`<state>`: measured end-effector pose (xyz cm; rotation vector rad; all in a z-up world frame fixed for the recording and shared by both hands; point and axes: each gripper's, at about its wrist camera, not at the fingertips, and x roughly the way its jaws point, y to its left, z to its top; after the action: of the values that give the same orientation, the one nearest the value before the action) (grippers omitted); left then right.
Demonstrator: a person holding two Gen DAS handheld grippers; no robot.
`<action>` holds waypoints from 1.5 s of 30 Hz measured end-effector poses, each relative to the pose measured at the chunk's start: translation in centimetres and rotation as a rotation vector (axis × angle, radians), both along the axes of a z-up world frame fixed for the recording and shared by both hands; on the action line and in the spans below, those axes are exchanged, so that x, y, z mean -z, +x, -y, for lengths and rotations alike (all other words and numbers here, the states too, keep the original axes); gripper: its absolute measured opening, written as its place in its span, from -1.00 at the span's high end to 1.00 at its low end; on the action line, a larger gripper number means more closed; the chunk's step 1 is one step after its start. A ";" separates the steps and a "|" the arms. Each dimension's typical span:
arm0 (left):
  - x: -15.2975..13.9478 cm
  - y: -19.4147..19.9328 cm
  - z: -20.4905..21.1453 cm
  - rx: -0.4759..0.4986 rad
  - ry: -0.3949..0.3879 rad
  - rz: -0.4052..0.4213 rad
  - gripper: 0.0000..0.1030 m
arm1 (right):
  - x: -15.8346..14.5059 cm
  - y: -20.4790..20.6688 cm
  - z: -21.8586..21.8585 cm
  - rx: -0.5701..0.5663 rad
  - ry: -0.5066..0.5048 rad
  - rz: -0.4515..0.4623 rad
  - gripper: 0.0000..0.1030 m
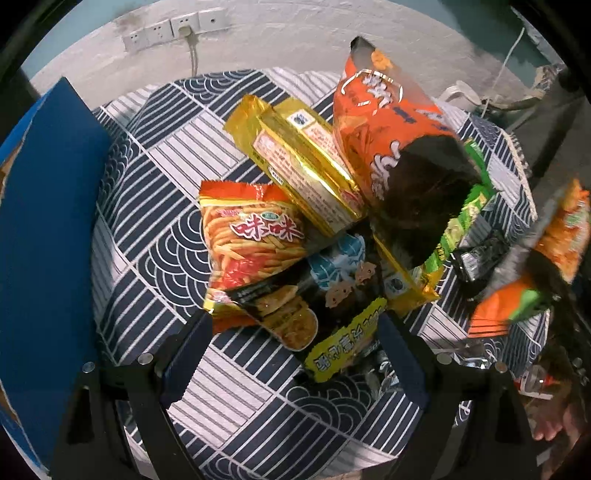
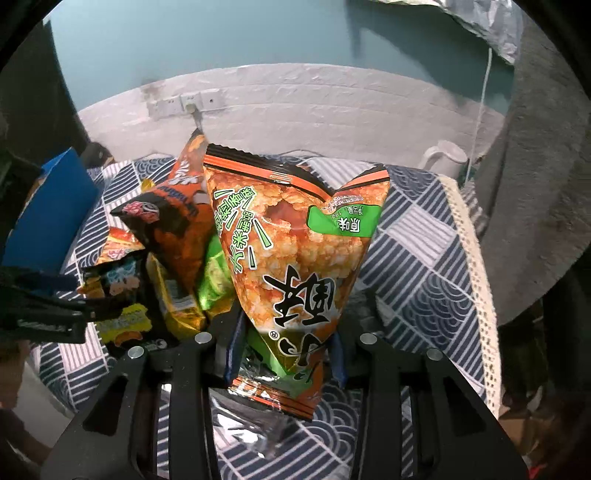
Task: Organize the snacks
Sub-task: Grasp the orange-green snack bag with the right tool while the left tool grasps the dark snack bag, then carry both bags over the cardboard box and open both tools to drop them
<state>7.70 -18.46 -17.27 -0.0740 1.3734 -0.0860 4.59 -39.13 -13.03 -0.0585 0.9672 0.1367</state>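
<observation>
A heap of snack packets lies on a desk (image 1: 155,155) under a navy-and-white patterned cloth: a red-yellow stick-snack bag (image 1: 251,240), a gold packet (image 1: 303,162) and a tall orange bag (image 1: 384,122) leaning together. The left gripper (image 1: 295,354) points steeply down, fingers wide around a black-and-yellow packet (image 1: 325,314). The right gripper (image 2: 282,354) pinches an orange rice-cracker bag (image 2: 295,251), upside down. A blue box (image 1: 51,229) stands left; a white wall with sockets (image 1: 173,27) lies behind.

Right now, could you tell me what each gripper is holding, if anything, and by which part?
The right gripper pinches the orange rice-cracker bag near its lower sealed end. The left gripper holds nothing; its jaws stand open above the black snack bag.
</observation>
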 end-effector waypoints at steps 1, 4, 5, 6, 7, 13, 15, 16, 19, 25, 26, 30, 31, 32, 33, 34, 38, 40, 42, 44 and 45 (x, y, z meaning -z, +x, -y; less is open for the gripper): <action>0.2 0.0 0.2 -0.003 0.005 -0.003 -0.78 | 0.0 -0.1 0.5 0.007 0.008 0.002 0.29; 0.8 0.3 0.7 -0.008 0.010 -0.005 -0.78 | -0.2 -0.4 1.6 0.026 0.027 0.006 0.29; 0.9 0.5 0.9 -0.006 0.010 -0.003 -0.78 | -0.2 -0.4 1.8 0.030 0.032 0.008 0.29; 1.1 0.6 1.2 -0.002 0.012 0.000 -0.78 | -0.3 -0.6 2.0 0.032 0.036 0.010 0.29; 1.2 0.7 1.4 0.003 0.015 0.000 -0.78 | -0.3 -0.7 2.1 0.035 0.039 0.011 0.29; 1.9 1.4 2.8 0.031 0.023 0.005 -0.78 | -0.6 -0.8 2.7 0.039 0.060 0.018 0.29; 2.0 1.4 3.0 0.038 0.027 0.016 -0.64 | -0.6 -0.8 2.8 0.036 0.059 0.018 0.29; 2.1 1.5 3.0 0.040 0.030 0.018 -0.55 | -0.6 -0.8 2.8 0.038 0.061 0.018 0.29; 1.9 1.5 2.9 0.033 0.001 0.014 -0.24 | -0.5 -0.8 2.8 0.037 0.061 0.017 0.29; 1.4 0.5 1.7 0.071 0.009 0.029 -0.24 | -0.8 -0.9 2.2 0.028 0.046 0.020 0.29; 1.3 0.5 1.6 0.077 0.002 0.029 -0.24 | -1.0 -0.9 2.1 0.028 0.044 0.022 0.29; 0.2 -0.2 1.0 0.105 -0.013 0.042 -0.24 | -1.6 -1.0 1.5 0.024 0.035 0.029 0.29; -0.1 -0.4 0.7 0.112 -0.012 0.051 -0.24 | -1.6 -0.9 1.4 0.022 0.032 0.029 0.29; -0.5 -0.6 0.3 0.121 -0.009 0.059 -0.24 | -1.8 -1.0 1.2 0.019 0.026 0.031 0.29; -0.9 -0.9 -0.1 0.131 -0.008 0.068 -0.24 | -1.9 -1.1 1.0 0.015 0.020 0.031 0.29; -1.3 -1.2 -0.6 0.137 -0.008 0.075 -0.24 | -2.0 -1.0 0.9 0.013 0.018 0.030 0.29; -2.8 -2.1 -2.0 0.163 0.012 0.109 -0.24 | -2.7 -1.3 -0.1 -0.004 0.013 0.036 0.29; -3.6 -2.5 -2.7 0.174 0.027 0.131 -0.24 | -3.2 -1.4 -0.6 -0.014 0.008 0.043 0.29; -4.5 -2.8 -3.1 0.191 0.044 0.159 -0.24 | -3.7 -1.5 -1.4 -0.026 0.003 0.048 0.29; -5.5 -3.0 -3.3 0.208 0.060 0.191 -0.24 | -4.1 -1.5 -2.0 -0.035 -0.001 0.050 0.29; -6.0 -3.2 -3.5 0.215 0.063 0.204 -0.24 | -4.3 -1.6 -2.4 -0.042 -0.006 0.053 0.29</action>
<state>4.52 -14.94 -11.25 0.1327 1.1757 -0.2246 2.96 -36.78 -8.72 -0.0875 0.9140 0.1699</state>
